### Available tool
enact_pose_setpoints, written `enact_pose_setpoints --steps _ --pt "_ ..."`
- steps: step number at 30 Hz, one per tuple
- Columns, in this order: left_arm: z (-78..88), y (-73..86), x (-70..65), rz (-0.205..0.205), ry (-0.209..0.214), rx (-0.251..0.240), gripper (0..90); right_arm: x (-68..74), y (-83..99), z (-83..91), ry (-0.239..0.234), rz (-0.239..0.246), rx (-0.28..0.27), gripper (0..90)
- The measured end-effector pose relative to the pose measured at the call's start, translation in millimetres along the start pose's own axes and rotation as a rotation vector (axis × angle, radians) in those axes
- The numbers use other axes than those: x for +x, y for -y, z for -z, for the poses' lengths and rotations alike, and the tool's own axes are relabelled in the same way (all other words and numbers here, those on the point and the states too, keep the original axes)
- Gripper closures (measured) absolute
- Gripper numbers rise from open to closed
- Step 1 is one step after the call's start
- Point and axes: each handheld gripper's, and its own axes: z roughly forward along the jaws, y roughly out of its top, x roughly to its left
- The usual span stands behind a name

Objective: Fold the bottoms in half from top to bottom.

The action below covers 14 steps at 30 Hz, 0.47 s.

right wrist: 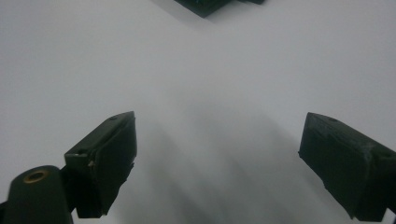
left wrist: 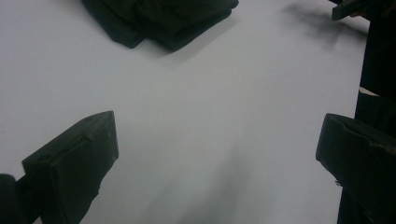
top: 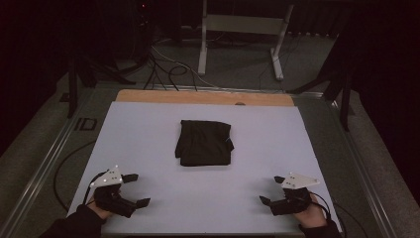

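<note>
The big white table (top: 148, 148) is under my tongs; the folded black cloth (top: 204, 143) lies ahead, between them, well apart; my left tongs (top: 136, 189) and right tongs (top: 271, 190) gape wide, holding nothing; I think reaching comes next.

The folded black cloth (right wrist: 205, 5) is cut off by the right gripper view's top edge.

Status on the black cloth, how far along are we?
Looks done: the black cloth lies folded into a compact rectangle mid-table on the white sheet. In hand: nothing; the left tool and right tool sit open near the front edge, well clear of it. Left: can't tell whether another fold is meant.
</note>
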Motion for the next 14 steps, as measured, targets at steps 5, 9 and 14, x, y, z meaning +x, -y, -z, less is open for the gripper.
enact_pose_setpoints --steps 5,9,14 --pt "0.6 -0.4 -0.1 0.000 0.000 -0.008 0.0 0.1 0.2 0.7 0.004 0.007 -0.006 11.1" --pt "0.5 -0.4 -0.3 0.000 0.005 -0.015 0.0 1.0 -0.2 1.0 0.003 0.006 -0.009 11.1" --pt "0.6 -0.3 -0.1 0.000 0.005 -0.015 0.0 1.4 -0.3 0.9 -0.001 0.000 -0.015 11.2"
